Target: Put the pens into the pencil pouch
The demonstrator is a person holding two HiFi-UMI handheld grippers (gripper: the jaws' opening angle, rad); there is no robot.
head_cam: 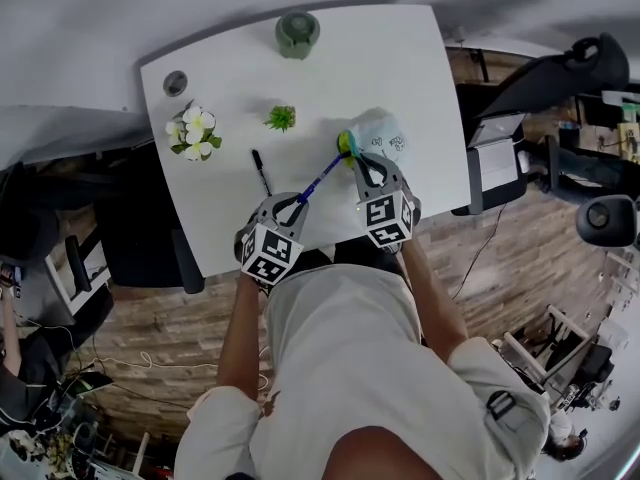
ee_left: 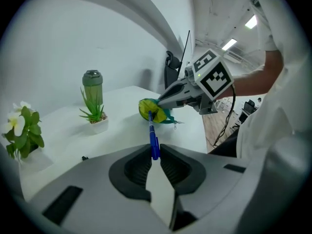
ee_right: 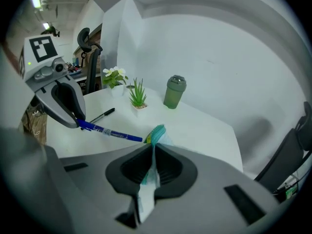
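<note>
A blue pen [head_cam: 318,181] is clamped in my left gripper [head_cam: 297,203], which is shut on its rear end. Its tip reaches the yellow-lined mouth of the teal and white pencil pouch [head_cam: 378,133]. My right gripper [head_cam: 368,164] is shut on the pouch's near edge and holds it up off the white table [head_cam: 400,58]. In the left gripper view the blue pen [ee_left: 153,135] points at the open pouch [ee_left: 152,109]. In the right gripper view the pouch fabric [ee_right: 157,133] runs between the jaws. A black pen [head_cam: 261,172] lies loose on the table, left of the blue one.
A small potted plant [head_cam: 281,118] and a pot of white flowers [head_cam: 193,133] stand behind the black pen. A green lidded cup [head_cam: 297,34] sits at the far edge, a small grey disc [head_cam: 175,83] at the far left corner. Office chairs flank the table.
</note>
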